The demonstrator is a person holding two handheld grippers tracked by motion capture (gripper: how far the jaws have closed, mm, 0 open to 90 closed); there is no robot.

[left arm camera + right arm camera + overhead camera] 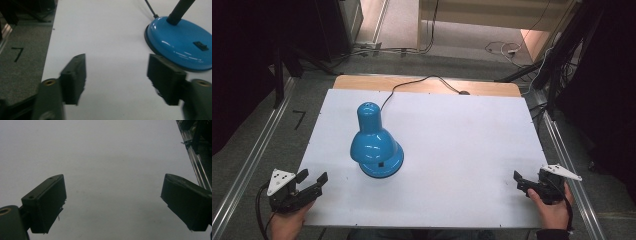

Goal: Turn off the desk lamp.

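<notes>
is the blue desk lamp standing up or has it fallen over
Standing up. The lamp sits flat on its round base on the white table, with its neck rising from the base and the shade above.

Dim, soft pictures; glare on the lamp [377, 145], light perhaps from overhead.

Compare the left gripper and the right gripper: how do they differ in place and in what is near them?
The left gripper is at the table's near left edge, close to the blue lamp; the right gripper is at the near right edge, with bare table before it. Both are open and hold nothing.
</notes>
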